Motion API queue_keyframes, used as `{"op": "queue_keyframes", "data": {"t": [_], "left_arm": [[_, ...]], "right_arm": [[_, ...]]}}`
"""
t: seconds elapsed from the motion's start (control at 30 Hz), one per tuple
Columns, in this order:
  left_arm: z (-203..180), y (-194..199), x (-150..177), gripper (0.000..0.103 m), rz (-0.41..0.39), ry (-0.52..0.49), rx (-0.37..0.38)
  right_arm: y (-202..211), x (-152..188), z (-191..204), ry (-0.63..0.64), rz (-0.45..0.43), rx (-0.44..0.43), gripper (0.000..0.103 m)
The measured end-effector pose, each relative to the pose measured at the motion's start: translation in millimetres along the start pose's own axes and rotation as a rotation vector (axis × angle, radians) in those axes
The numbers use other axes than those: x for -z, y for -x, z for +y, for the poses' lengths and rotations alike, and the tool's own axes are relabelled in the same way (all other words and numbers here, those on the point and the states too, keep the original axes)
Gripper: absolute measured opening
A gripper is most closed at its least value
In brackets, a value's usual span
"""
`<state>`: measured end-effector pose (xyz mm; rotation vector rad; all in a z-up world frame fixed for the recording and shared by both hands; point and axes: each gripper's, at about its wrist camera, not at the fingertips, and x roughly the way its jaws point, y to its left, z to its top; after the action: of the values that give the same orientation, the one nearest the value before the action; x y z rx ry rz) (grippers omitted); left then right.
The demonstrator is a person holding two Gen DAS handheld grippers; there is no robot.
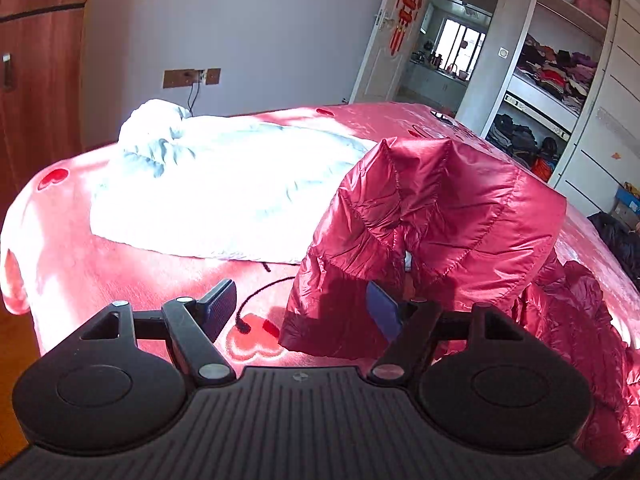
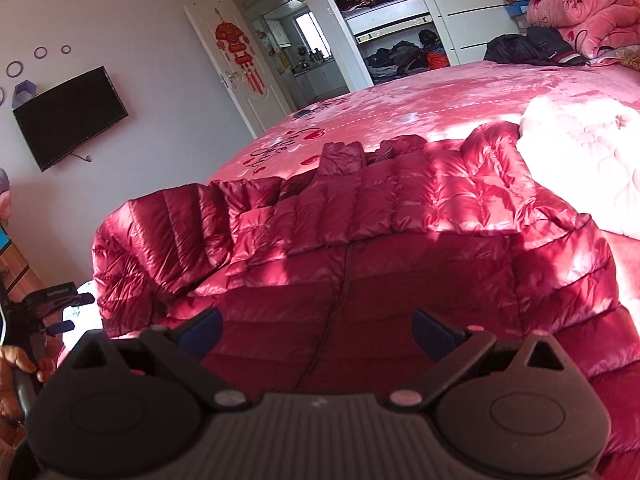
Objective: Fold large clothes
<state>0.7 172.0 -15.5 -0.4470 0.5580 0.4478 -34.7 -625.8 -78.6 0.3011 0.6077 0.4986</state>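
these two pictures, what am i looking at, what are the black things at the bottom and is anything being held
Each picture comes from a camera fixed on a hand-held two-finger gripper, looking forward along its fingers. The black parts at the bottom are the tools: the left gripper in one view, the right gripper in the other. Both are open and hold nothing. On the bed's pink blanket lies a shiny red puffer jacket, its hood standing up near the left gripper. A white quilt lies beside it. The right gripper hovers over the jacket's body.
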Motion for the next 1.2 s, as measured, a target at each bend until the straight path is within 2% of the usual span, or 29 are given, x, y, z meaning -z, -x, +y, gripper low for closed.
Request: {"op": "queue_keyframes", "data": {"t": [0.1, 0.23, 0.33, 0.43, 0.5, 0.6, 0.7, 0.8, 0.93, 1.1, 1.2], "left_arm": [[11, -13, 1, 0.087, 0.029, 0.034, 0.049], [7, -31, 0, 0.086, 0.047, 0.013, 0.083], [2, -46, -2, 0.081, 0.052, -0.013, 0.1], [3, -47, 0, 0.058, 0.062, -0.032, 0.119], [5, -51, -3, 0.032, 0.079, -0.037, 0.125], [12, -50, -8, 0.015, 0.107, 0.016, 0.154], [28, -35, -18, 0.009, 0.111, 0.091, 0.211], [34, -14, -35, 0.007, 0.068, 0.079, 0.25], [37, 26, -68, 0.006, 0.016, 0.071, 0.36], [14, 70, -107, 0.006, -0.017, 0.047, 0.474], [-14, 92, -127, 0.006, -0.028, 0.032, 0.548]], "right_arm": [[-7, 7, 22, 0.038, 0.018, -0.059, 0.1], [-24, 16, 45, 0.031, 0.068, -0.13, 0.1], [-32, 23, 63, 0.102, 0.063, -0.138, 0.1], [-40, 27, 70, 0.143, 0.063, -0.137, 0.1], [-45, 28, 71, 0.16, 0.057, -0.125, 0.1], [-49, 26, 66, 0.173, 0.036, -0.102, 0.1], [-50, 20, 57, 0.172, -0.004, -0.072, 0.102], [-47, 8, 39, 0.126, -0.059, -0.035, 0.102], [-40, -9, 5, 0.044, -0.152, 0.042, 0.102], [-30, -23, -43, -0.056, -0.242, 0.145, 0.102], [-27, -30, -72, -0.15, -0.278, 0.185, 0.102]]}}
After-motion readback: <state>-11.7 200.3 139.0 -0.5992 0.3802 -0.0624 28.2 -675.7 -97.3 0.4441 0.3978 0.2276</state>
